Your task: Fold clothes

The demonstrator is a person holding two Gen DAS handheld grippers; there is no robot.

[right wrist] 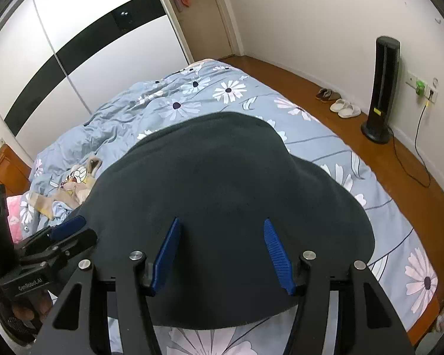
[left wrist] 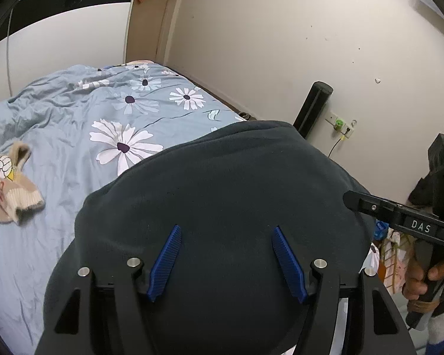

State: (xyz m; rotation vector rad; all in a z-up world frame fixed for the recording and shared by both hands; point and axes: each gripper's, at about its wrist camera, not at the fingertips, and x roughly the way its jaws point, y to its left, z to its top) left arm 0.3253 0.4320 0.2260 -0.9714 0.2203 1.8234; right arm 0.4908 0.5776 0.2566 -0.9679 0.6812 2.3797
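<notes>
A dark fleece garment (left wrist: 222, 183) (right wrist: 222, 174) lies in a rounded heap on the blue flowered bed cover (left wrist: 74, 136) (right wrist: 325, 153). My left gripper (left wrist: 227, 227) is open over the garment's near part, its blue pads (left wrist: 165, 263) wide apart with only the cloth below them. My right gripper (right wrist: 221, 219) is open in the same way over the garment. In the right wrist view the left gripper (right wrist: 84, 232) sits at the garment's left edge. In the left wrist view the right gripper (left wrist: 352, 199) reaches to its right edge, held by a hand (left wrist: 420, 284).
A beige cartoon-print garment (left wrist: 11, 183) (right wrist: 77, 180) lies crumpled on the bed's left, with a pink item (right wrist: 14, 216) near it. A black tower fan (right wrist: 383, 88), its cable and shoes (right wrist: 337, 102) stand on the wooden floor by the right wall. A wardrobe (right wrist: 74, 44) lines the far side.
</notes>
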